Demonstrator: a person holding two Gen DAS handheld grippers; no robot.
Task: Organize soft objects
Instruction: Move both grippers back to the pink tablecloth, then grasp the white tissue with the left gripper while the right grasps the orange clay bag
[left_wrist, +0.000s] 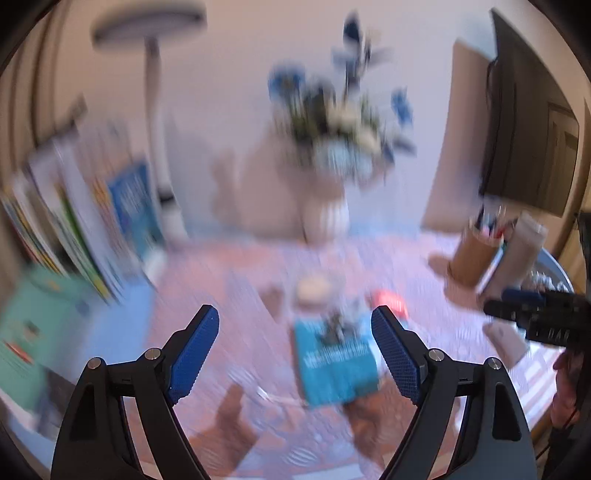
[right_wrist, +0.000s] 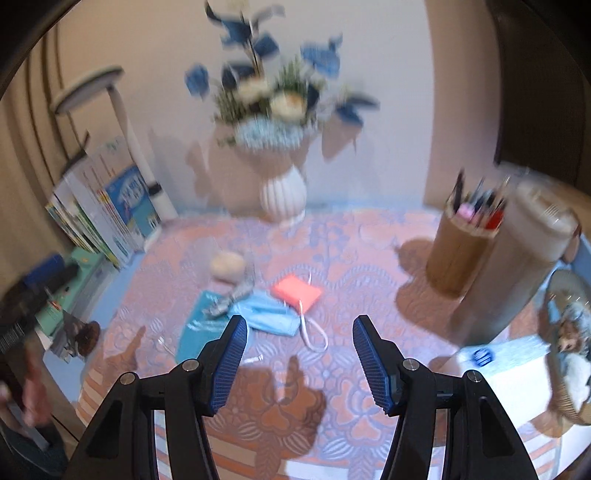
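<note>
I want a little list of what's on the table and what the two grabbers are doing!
left gripper: open, holding nothing, above the table
right gripper: open, holding nothing, above the table
table cover: pink and blue pattern
soft things in the middle: teal cloth, light blue face mask, orange pad, beige round puff
back of table: white vase with blue and cream flowers
right side: pen holder, tall beige container
left side: books
picture sharpness: blurry

Teal cloth (left_wrist: 338, 363) print: blurred, not readable.
White box (right_wrist: 511, 373) blue logo: indistinct.
Leaning books (right_wrist: 110, 210) covers: nothing legible.
</note>
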